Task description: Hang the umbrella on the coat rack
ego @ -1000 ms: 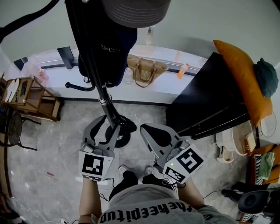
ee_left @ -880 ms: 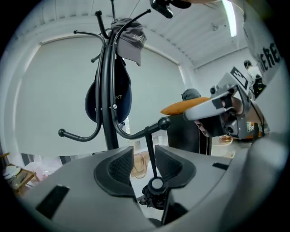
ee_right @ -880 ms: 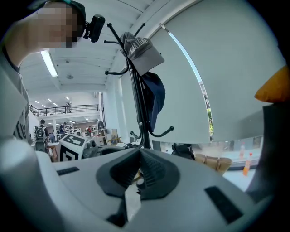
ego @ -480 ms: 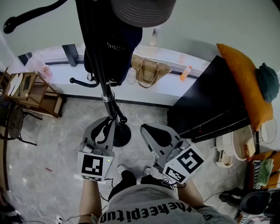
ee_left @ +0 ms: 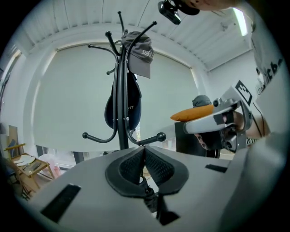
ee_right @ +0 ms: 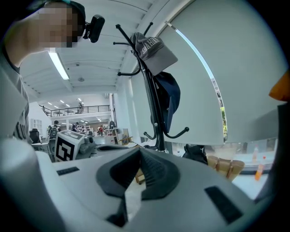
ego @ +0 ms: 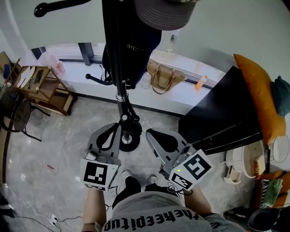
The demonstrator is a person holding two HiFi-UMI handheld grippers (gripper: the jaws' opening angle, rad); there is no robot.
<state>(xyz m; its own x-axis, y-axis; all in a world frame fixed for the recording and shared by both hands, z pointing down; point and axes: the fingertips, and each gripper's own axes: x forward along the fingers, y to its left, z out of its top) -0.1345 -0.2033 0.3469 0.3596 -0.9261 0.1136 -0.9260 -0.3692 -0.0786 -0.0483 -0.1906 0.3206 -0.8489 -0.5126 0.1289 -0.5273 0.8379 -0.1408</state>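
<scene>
A person (ego: 154, 217) stands before a black coat rack (ego: 121, 106) on a grey stone-patterned floor (ego: 68, 145), with a gripper in each hand. The left gripper (ego: 116, 127), just short of the rack's round base (ego: 129, 141), has just been closing, and its jaws now meet with nothing between them. The right gripper (ego: 150, 132) beside it is likewise clenched on nothing. A grey cap (ego: 165, 11) tops the rack and a dark blue piece with pale lettering (ego: 133, 47) hangs below it. In no view can the umbrella be told apart from the rack's black rods. Behind the rack, on a white windowsill (ego: 181, 97), a tan handbag (ego: 164, 77) stands upright with its handle drooping over the front, its inside hidden. A clear bottle (ego: 146, 80) stands just beside the bag on its left, and an orange bottle (ego: 201, 83) lies further right. At the left a wooden shelf (ego: 38, 86) carries flat pale items. At the far right a round white basket (ego: 250, 158) holds something tan — too small to make out.
</scene>
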